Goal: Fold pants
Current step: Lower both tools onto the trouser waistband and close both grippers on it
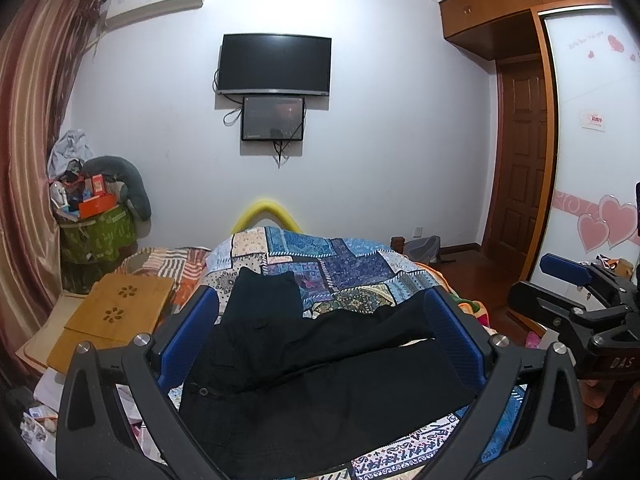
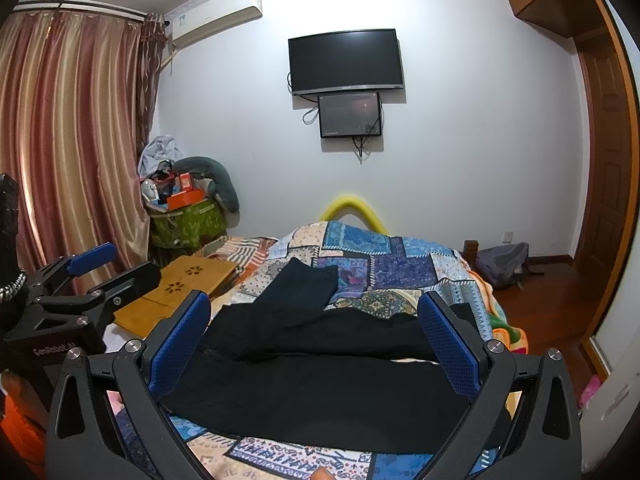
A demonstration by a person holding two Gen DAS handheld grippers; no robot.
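Observation:
Black pants (image 1: 312,376) lie loosely spread on a patchwork bedspread (image 1: 352,268), one leg reaching toward the far end, the other toward the right. My left gripper (image 1: 320,320) is open and empty, held above the pants near the waistband. My right gripper (image 2: 316,328) is open and empty above the pants (image 2: 320,372). The right gripper shows at the right edge of the left wrist view (image 1: 576,292). The left gripper shows at the left of the right wrist view (image 2: 100,272).
A wooden lap desk (image 1: 116,316) lies on the bed's left side. A green bin (image 1: 96,232) piled with clutter stands by the curtain. A grey backpack (image 2: 504,260) sits on the wooden floor at right. Two screens (image 1: 276,64) hang on the far wall.

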